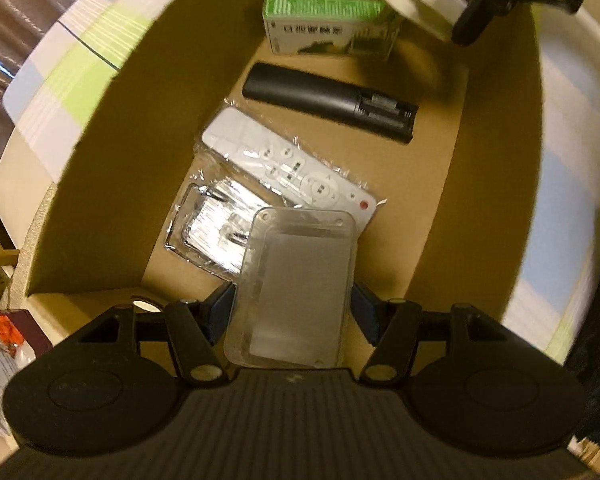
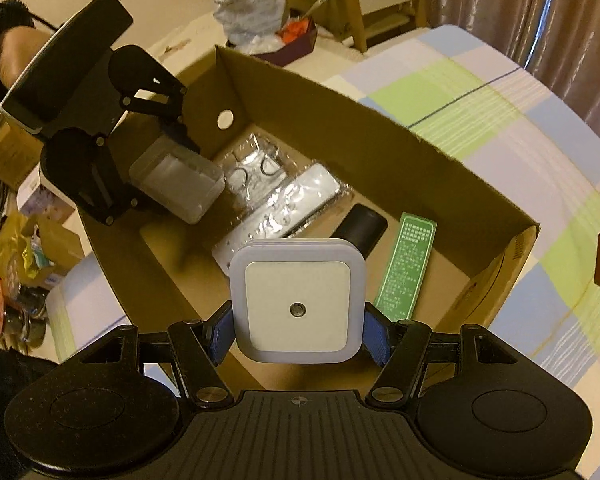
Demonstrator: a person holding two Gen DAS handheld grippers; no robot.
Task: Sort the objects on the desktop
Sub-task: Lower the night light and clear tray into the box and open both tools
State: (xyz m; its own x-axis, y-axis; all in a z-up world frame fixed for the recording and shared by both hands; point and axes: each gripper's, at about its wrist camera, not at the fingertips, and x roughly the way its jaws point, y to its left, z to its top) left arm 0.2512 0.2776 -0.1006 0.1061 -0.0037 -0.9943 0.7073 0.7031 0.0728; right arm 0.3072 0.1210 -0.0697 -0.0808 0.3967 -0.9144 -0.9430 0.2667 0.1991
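the left gripper [image 1: 292, 312] is closed on a clear case [image 1: 296, 284], its blue pads [image 1: 220, 312] pressed to the case's two long sides; the case hangs over the near end of the open box [image 1: 80, 200], above its floor. the right gripper [image 2: 298, 328] is clamped on a square white night light [image 2: 298, 300], pads [image 2: 376, 336] against its left and right edges, held above the box's [image 2: 380, 136] floor near one end wall

inside the box, a white remote [image 1: 288, 164] in crinkled plastic lies across the middle of the floor. a second plastic-wrapped item [image 1: 212, 232], too shiny to make out, lies just beside the remote toward the near end, partly under the case. a black remote [image 1: 324, 100] with its battery bay uncovered lies just past the white one. a green and white carton [image 1: 328, 28] stands on its long edge against the far wall of the box

the box sits on a pastel checked cloth [image 2: 480, 92]. beyond the box, a plastic bag [image 2: 252, 12] and other clutter
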